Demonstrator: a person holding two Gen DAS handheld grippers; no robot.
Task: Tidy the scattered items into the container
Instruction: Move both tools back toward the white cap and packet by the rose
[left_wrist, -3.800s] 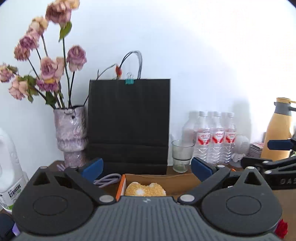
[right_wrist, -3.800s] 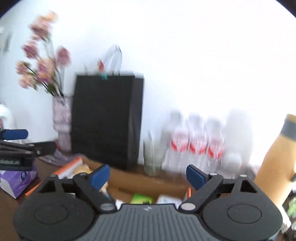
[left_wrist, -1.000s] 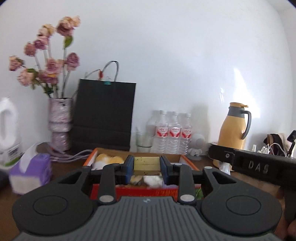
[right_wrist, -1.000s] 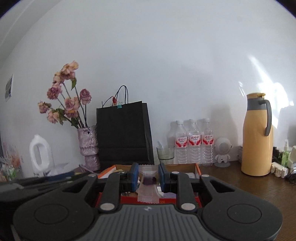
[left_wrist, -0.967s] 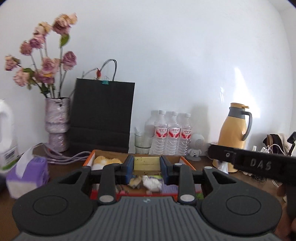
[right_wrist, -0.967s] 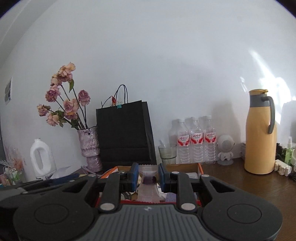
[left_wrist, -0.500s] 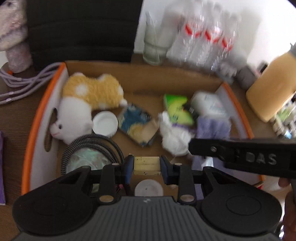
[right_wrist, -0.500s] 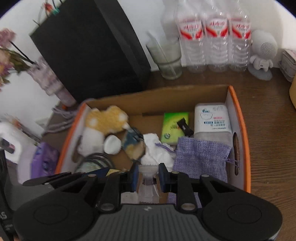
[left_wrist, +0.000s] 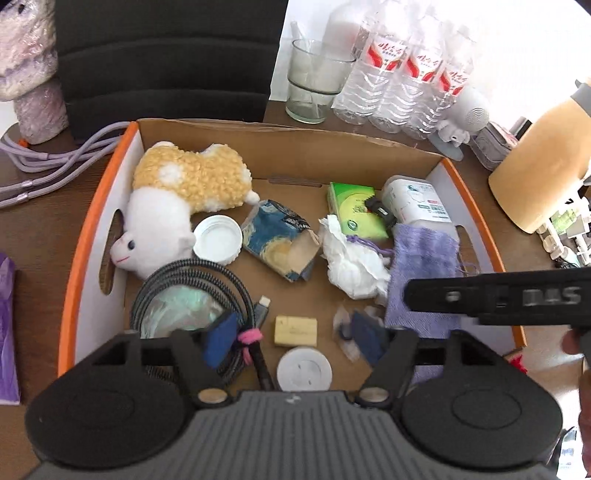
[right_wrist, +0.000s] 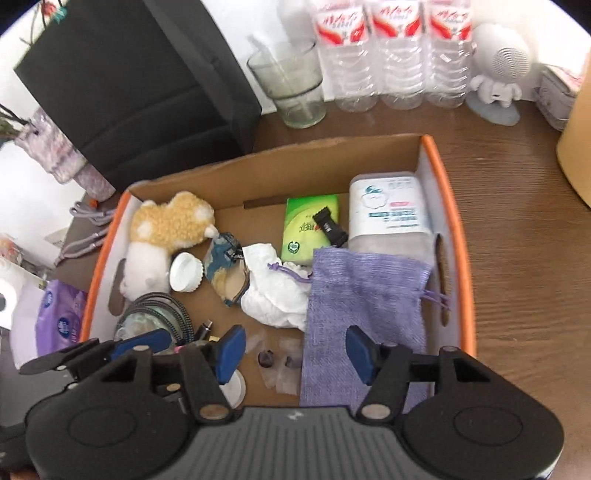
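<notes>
- Cardboard box with orange rims (left_wrist: 96, 206) is where you have both tools aimed steeply down, so whatever leaves the jaws lands inside rather than on the brown wooden table (right_wrist: 517, 206).
- Your left gripper (left_wrist: 295, 338) is opening; the small yellow rectangular block (left_wrist: 295, 327) lies on the box floor between its blue pads (left_wrist: 221, 338), touched by neither.
- Your right gripper (right_wrist: 295, 352) is also opening; the clear packet with dark purple pieces (right_wrist: 275, 363) rests loose on the cardboard beneath it.
- Box contents crowd the floor: a yellow-and-white plush sheep (left_wrist: 173, 206), a coiled braided grey cable (left_wrist: 192, 295), crumpled white tissue (left_wrist: 351, 258) and a lilac woven drawstring pouch (right_wrist: 365, 295).
- Mind how close your two tools sit; the right one's black bar (left_wrist: 495, 295) crosses the left view just beside the pouch.
- Outside the box, lilac cords (left_wrist: 55, 162) lie on the table, possibly yet to be tidied.
</notes>
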